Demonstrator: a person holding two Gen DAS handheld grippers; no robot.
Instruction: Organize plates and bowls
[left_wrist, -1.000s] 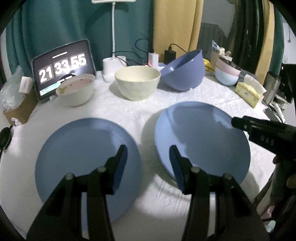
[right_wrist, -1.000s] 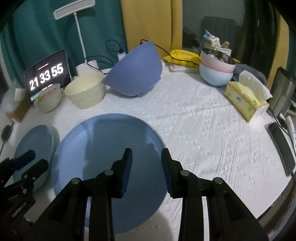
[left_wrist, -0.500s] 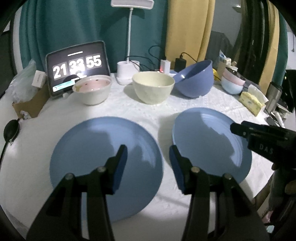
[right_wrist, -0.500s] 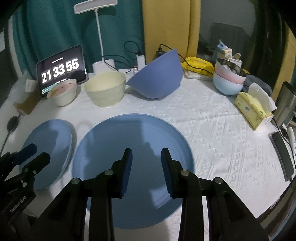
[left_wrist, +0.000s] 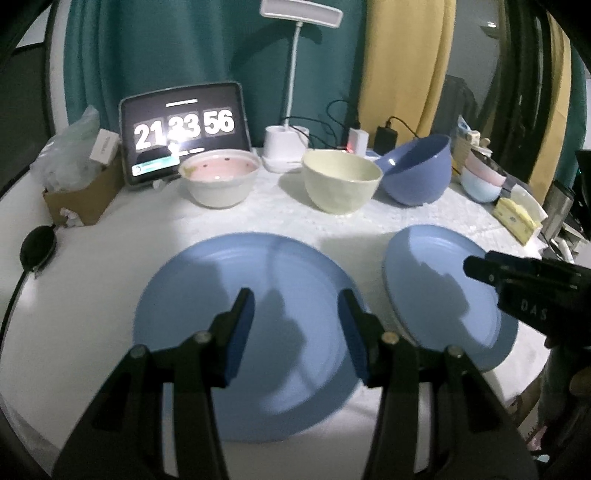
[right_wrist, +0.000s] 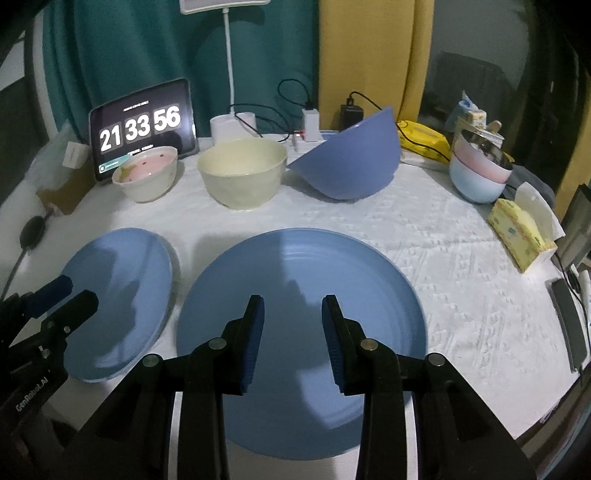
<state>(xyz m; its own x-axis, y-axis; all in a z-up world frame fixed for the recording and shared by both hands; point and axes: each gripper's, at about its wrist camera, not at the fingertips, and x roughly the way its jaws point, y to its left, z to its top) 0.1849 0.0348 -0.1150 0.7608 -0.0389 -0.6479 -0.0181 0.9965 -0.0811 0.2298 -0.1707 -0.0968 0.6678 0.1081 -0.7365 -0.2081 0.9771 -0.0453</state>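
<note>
Two blue plates lie side by side on the white tablecloth. My left gripper (left_wrist: 295, 295) hovers open over the near half of the left plate (left_wrist: 266, 258), with nothing between its fingers. Over the right plate (right_wrist: 303, 258) my right gripper (right_wrist: 293, 299) is likewise open and empty. Each view catches the other tool at its edge: the right gripper (left_wrist: 480, 266) over the right plate (left_wrist: 436, 280), and the left gripper (right_wrist: 70, 295) over the left plate (right_wrist: 122, 266). Behind the plates stand a pink-lined bowl (left_wrist: 219, 181), a cream bowl (left_wrist: 341, 181) and a tilted blue bowl (left_wrist: 417, 170).
Stacked pink and pale blue bowls (right_wrist: 476, 173) sit at the back right, with a yellow tissue pack (right_wrist: 517, 229) and a phone (right_wrist: 567, 317) near the right edge. A tablet clock (left_wrist: 184, 129), a lamp base (left_wrist: 284, 147), chargers and a cardboard box (left_wrist: 85, 195) line the back.
Both grippers have shifted left across the table, so each plate now sits more central under its own gripper. Jaw widths look unchanged. The clock ticked from 55 to 56.
</note>
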